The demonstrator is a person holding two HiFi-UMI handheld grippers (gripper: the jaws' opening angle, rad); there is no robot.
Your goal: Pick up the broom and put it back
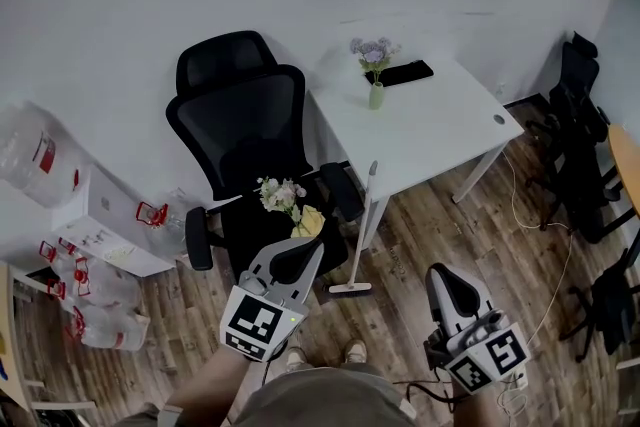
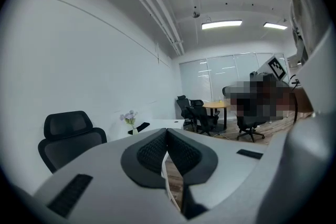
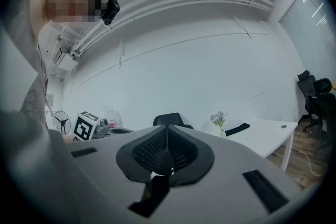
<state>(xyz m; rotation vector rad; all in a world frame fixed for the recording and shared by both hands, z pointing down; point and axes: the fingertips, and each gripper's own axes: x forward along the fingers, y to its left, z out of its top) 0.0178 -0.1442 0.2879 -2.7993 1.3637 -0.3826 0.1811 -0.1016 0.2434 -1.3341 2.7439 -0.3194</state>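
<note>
Nearest, at the bottom: left tongs (image 1: 303, 248) and right tongs (image 1: 441, 272). Both shut tight, tips pressed together, nothing held in either. Same in the left gripper view and the right gripper view: pads together, no thing between.

Just past the left tongs, a little to the right: the broom (image 1: 362, 227). Standing almost straight up, head on the wood floor (image 1: 425, 235), stick resting on the near edge of the white table (image 1: 440, 130), right beside the big black chair (image 1: 250, 130). Not touching either tongs. Fits two stories: waiting to be picked up, or already put back.

Likely trouble:
- Only leaning, so could slide and fall flat after a bump from the chair, a foot or the tongs.
- Long thin stick, so could swing if grabbed and knock over the little vase (image 1: 376, 96) on the table.
- Smooth round stick, so could slip or spin between the pads.
- White cord (image 1: 514, 205) on the floor at the right, easy to trip on.

Counting:
- Tongs: two.
- Broom: one.
- White table: one.
- Big black chair, near: one.
- More black chairs (image 1: 580, 130), far right: hard to count.
- Bunches of flowers: two, one in the vase, one on the chair seat (image 1: 283, 195).
- Flat black thing (image 1: 400, 73) on the table: one.
- White box (image 1: 100, 220), left: one.
- Clear jugs (image 1: 30, 155), left: a pile, too jumbled to count.
</note>
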